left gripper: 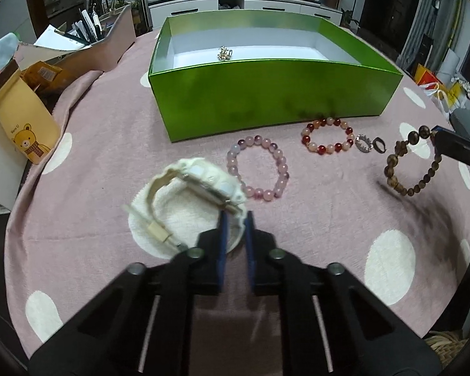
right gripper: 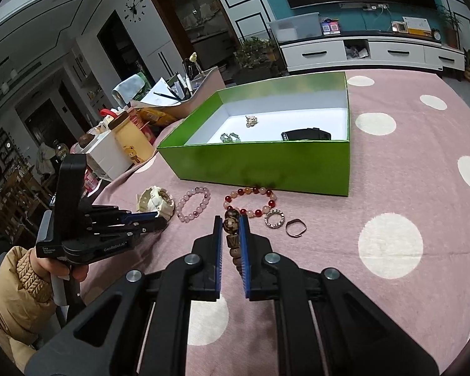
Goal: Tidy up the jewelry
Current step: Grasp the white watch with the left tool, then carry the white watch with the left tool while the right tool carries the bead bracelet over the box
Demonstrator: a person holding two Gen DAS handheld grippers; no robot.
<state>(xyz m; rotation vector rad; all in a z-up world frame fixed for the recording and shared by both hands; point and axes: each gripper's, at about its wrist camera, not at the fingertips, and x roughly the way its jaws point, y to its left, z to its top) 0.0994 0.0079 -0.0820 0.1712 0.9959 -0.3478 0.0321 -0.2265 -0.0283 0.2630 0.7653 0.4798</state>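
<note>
The jaws of the left gripper (left gripper: 236, 216) are clamped on the strap of the cream watch (left gripper: 197, 185), which is tilted over a white dot of the pink tablecloth (left gripper: 297, 219); the jaws of the right gripper (right gripper: 232, 219) are closed on the brown bead bracelet (right gripper: 232, 228), which is seen from the left wrist hanging clear of the cloth. A pale pink bracelet (left gripper: 257, 167) is laid just beside the watch; a red-and-peach bracelet (left gripper: 327, 136), a sparkly ring (left gripper: 364, 143) and a dark ring (left gripper: 379, 145) are lined up before the green box (left gripper: 275, 97); a gold trinket (right gripper: 251, 121), a green piece (right gripper: 230, 138) and a black watch (right gripper: 305, 134) are held inside it.
</note>
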